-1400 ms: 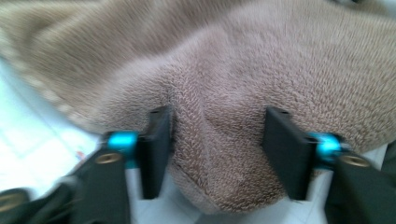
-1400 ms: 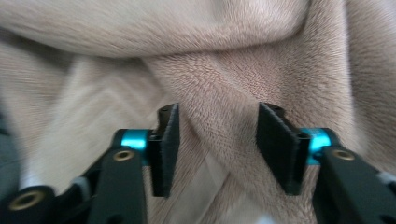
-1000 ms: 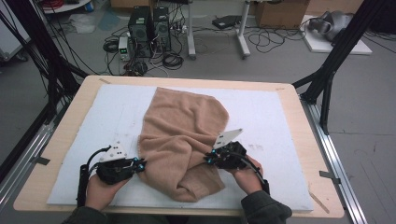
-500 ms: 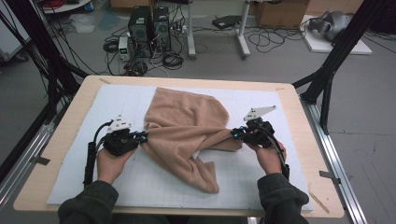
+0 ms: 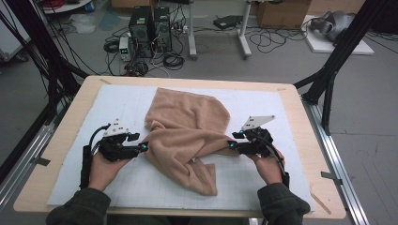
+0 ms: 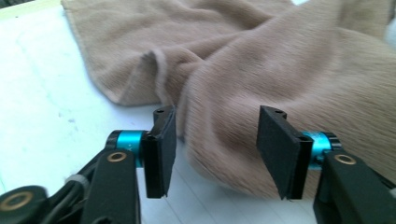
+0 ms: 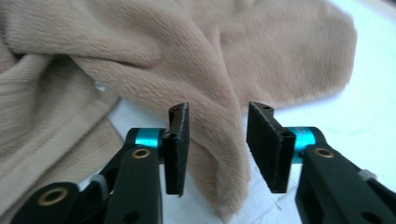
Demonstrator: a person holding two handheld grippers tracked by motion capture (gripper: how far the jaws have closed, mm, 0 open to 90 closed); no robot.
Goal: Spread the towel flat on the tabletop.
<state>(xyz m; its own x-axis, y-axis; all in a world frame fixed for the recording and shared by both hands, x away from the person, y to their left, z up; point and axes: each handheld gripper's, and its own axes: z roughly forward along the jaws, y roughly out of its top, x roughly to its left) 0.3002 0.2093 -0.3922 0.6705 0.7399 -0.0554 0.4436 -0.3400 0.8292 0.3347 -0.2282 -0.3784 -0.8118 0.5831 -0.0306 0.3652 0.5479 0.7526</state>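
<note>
Centre of the high view, that's where the tan cloth [image 5: 187, 133] lies, bunched and twisted on the white mat [image 5: 291, 117], and I've got a claw at each side of it. My left gripper [image 5: 143, 147] sits at the cloth's left edge, mid-left of the frame; in the left gripper view its jaws stand apart with a thick fold of cloth [image 6: 261, 93] bulging up between and beyond them, not pinched. My right gripper [image 5: 231, 146] is at the right edge, jaws apart too; in the right gripper view a narrow tongue of cloth [image 7: 210, 121] runs down through the gap, loose. A flap trails toward the bottom of the high view, between my hands. Room to move: bare mat lies open to the left, to the right and below both claws, with the wooden table [image 5: 305, 140] rim well outside them.
</note>
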